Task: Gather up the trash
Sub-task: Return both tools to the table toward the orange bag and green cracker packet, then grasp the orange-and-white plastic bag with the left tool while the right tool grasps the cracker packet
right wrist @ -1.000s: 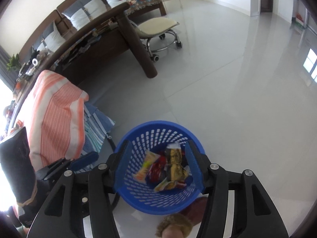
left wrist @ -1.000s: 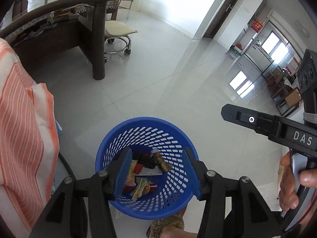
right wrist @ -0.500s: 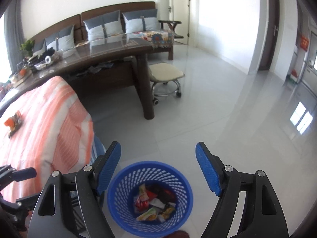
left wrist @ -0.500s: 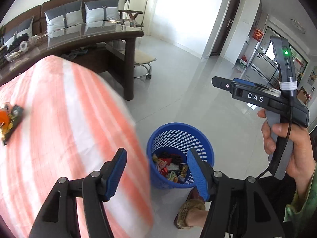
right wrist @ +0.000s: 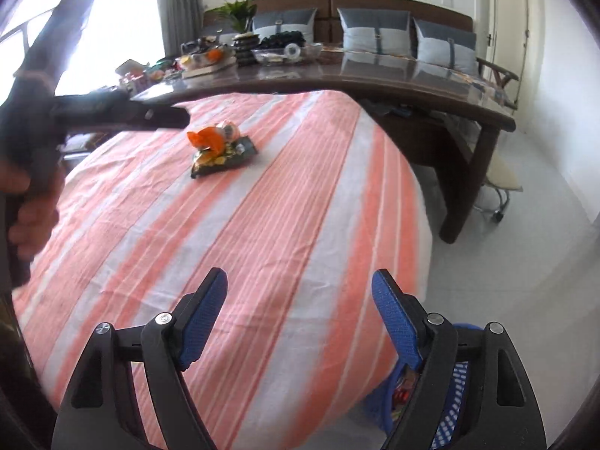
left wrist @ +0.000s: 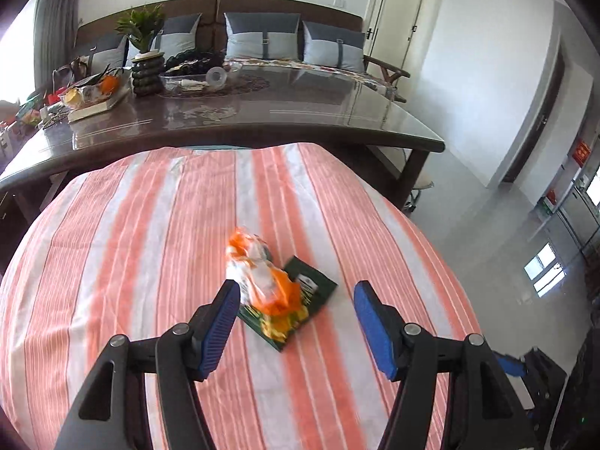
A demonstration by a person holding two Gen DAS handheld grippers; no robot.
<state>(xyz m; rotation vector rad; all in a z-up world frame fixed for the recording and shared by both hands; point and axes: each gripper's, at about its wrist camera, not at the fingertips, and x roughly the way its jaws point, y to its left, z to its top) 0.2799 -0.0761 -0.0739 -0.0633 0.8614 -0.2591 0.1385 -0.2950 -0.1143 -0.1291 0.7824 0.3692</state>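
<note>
An orange and white wrapper [left wrist: 258, 270] lies on top of a dark green snack packet [left wrist: 300, 300] on the orange-striped tablecloth [left wrist: 150, 262]. My left gripper [left wrist: 296, 322] is open and empty, hovering just in front of this trash. In the right wrist view the same pile [right wrist: 221, 146] lies far ahead, with the left gripper's body [right wrist: 112, 112] beside it. My right gripper [right wrist: 300, 318] is open and empty over the near part of the cloth. The blue trash basket [right wrist: 450, 412] shows on the floor at lower right, mostly hidden behind the right finger.
A long dark wooden table [left wrist: 262, 120] stands behind the striped one, with a plant [left wrist: 144, 52], fruit tray and clutter on it. A sofa with grey cushions [left wrist: 262, 37] lines the wall. A stool [right wrist: 498, 187] stands on the white tiled floor at right.
Both grippers have swung up from over the blue basket to the striped table. The left one now faces the wrapper pile closely. Both stay open and empty.
</note>
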